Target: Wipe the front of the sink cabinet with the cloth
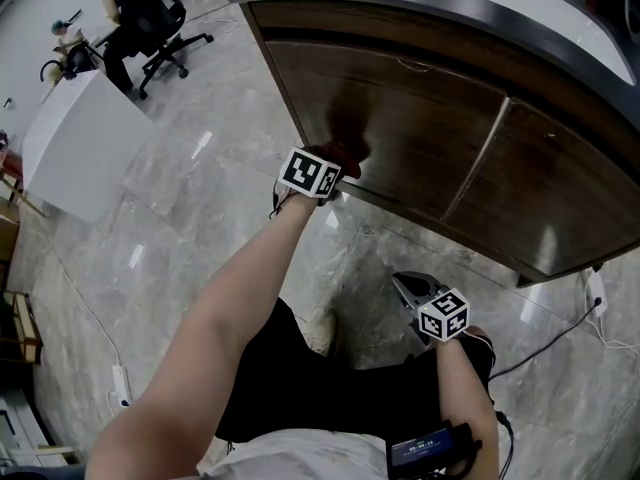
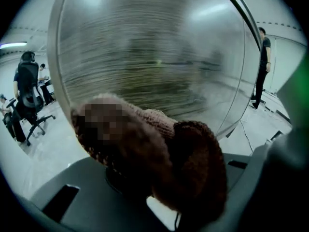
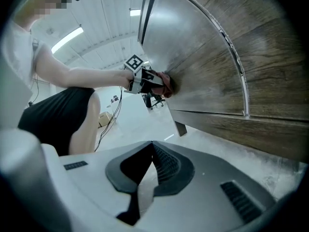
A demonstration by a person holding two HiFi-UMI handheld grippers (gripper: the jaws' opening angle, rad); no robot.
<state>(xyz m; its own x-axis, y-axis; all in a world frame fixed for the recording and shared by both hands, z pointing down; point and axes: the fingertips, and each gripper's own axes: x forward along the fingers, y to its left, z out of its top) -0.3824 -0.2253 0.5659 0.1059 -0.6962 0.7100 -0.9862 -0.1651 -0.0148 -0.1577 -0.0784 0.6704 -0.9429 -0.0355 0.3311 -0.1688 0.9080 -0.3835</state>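
A reddish-brown knitted cloth (image 1: 349, 155) is pressed against the dark wood front of the sink cabinet (image 1: 430, 133), low on its left door. My left gripper (image 1: 334, 168) is shut on it. In the left gripper view the cloth (image 2: 164, 158) bulges out between the jaws, right up against the cabinet front (image 2: 154, 57). My right gripper (image 1: 402, 282) hangs lower, near the floor and away from the cabinet, shut with nothing in it. The right gripper view shows its jaws (image 3: 147, 166) closed together, with the left gripper (image 3: 155, 87) and the cloth (image 3: 168, 84) beyond them against the cabinet (image 3: 222, 81).
A grey countertop (image 1: 470, 8) overhangs the cabinet. A white box (image 1: 75, 143) stands on the marble floor at left, beyond it a seated person in an office chair (image 1: 150, 28). Cables and power strips (image 1: 597, 290) lie on the floor. A cabinet foot (image 3: 181, 128) stands below.
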